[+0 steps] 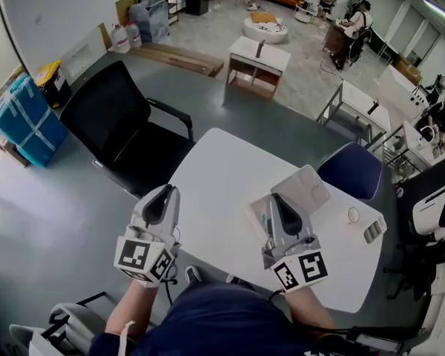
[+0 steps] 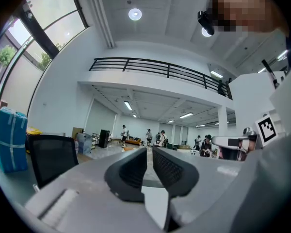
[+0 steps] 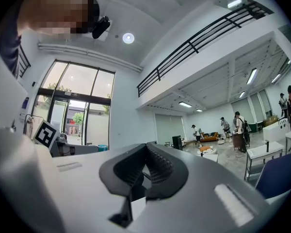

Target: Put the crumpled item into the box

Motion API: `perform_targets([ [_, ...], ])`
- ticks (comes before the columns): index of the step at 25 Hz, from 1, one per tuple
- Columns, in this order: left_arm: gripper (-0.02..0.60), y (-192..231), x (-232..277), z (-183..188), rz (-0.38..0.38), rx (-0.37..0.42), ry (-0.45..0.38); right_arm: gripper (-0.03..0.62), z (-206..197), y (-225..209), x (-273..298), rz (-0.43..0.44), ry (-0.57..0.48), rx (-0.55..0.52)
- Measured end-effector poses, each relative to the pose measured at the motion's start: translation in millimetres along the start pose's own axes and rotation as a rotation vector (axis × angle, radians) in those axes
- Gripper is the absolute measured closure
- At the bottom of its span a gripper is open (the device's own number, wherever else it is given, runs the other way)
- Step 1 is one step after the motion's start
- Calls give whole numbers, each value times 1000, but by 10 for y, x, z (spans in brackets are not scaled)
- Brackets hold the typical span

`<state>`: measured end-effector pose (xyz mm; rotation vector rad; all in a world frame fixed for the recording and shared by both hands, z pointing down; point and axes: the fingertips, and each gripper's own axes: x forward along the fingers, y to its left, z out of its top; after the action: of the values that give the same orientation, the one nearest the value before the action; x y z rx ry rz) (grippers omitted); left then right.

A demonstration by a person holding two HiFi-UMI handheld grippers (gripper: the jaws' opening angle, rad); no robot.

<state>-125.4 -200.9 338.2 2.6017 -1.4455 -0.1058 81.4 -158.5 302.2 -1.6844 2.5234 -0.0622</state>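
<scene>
In the head view a shallow pale box with its lid up lies on the white table, right of the middle. My right gripper hovers level over the box's near left part and hides it; its jaws are shut and empty, as the right gripper view also shows. My left gripper hangs level over the table's left edge. In the left gripper view its jaws stand only a thin slit apart, with nothing between them. No crumpled item shows in any view.
A small round white thing and a grey ribbed block lie near the table's right edge. A black office chair stands left of the table and a blue chair at its far right. More tables and people are farther back.
</scene>
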Motion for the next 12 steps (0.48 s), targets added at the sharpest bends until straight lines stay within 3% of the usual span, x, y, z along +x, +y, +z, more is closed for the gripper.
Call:
perform_targets([
  [12,538,-131,103,12,-43,16,4,592,41,-151,-77,-42,-7,-22],
])
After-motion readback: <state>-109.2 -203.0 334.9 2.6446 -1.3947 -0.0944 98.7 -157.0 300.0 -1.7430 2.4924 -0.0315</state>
